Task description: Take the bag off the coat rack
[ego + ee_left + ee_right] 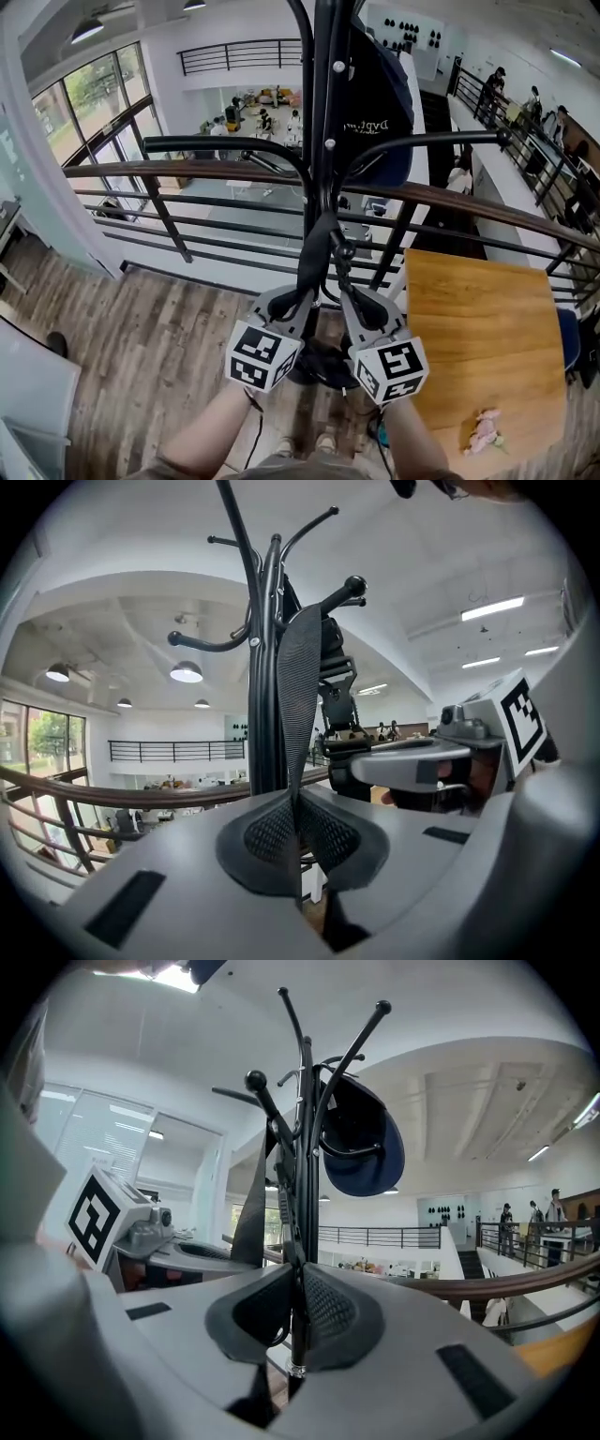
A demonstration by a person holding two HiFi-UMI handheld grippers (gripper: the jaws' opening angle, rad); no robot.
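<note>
A dark navy bag (pixel 380 103) hangs high on the black coat rack (pixel 323 112), with its straps running down the pole. My left gripper (pixel 302 298) is shut on the wide dark webbing strap (pixel 298 686), which rises from between its pads (pixel 272 832). My right gripper (pixel 349 298) is shut on a thinner strap piece with a small metal end, close against the pole (pixel 305 1129). The two grippers sit side by side at the pole, below the bag (pixel 361 1143). The left gripper view shows the right gripper (pixel 412 766) just to the right.
A wood-topped metal railing (pixel 187 173) runs right behind the rack, with a lower floor beyond it. A wooden table (pixel 487 337) with a small pink object (pixel 483 431) stands at the right. Other rack hooks (pixel 187 145) stick out sideways. Wooden floor lies below.
</note>
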